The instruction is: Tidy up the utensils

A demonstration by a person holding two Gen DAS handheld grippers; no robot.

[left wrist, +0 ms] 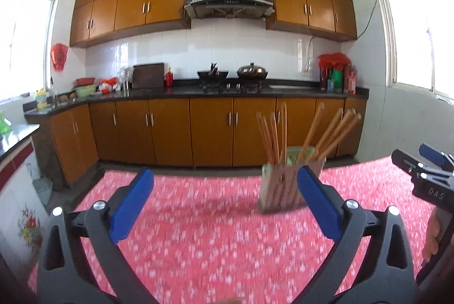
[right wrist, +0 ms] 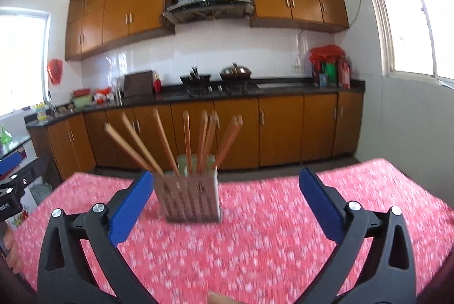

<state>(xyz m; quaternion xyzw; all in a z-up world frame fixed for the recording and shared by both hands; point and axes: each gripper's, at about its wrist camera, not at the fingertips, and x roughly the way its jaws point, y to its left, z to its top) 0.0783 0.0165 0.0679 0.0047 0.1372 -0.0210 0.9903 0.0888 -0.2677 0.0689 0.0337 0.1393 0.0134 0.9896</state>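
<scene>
A slotted utensil holder (left wrist: 283, 187) (right wrist: 191, 196) stands upright on the red flowered tablecloth (left wrist: 212, 233) (right wrist: 255, 241), with several orange chopsticks (left wrist: 326, 131) (right wrist: 170, 139) fanned out of its top. My left gripper (left wrist: 227, 179) is open, nothing between its blue pads, and the holder stands ahead near its right finger (left wrist: 317, 199). My right gripper (right wrist: 225, 179) is open too and holds nothing. The holder sits ahead between its fingers, closer to the left finger (right wrist: 130, 204). The right gripper's body shows at the right edge of the left wrist view.
Beyond the table's far edge runs a kitchen counter (left wrist: 184, 91) with a stove and woks (left wrist: 232, 77), over orange cabinets (right wrist: 235, 131). A person's fingers (left wrist: 431, 236) show on the right gripper's handle. Windows flank the room on both sides.
</scene>
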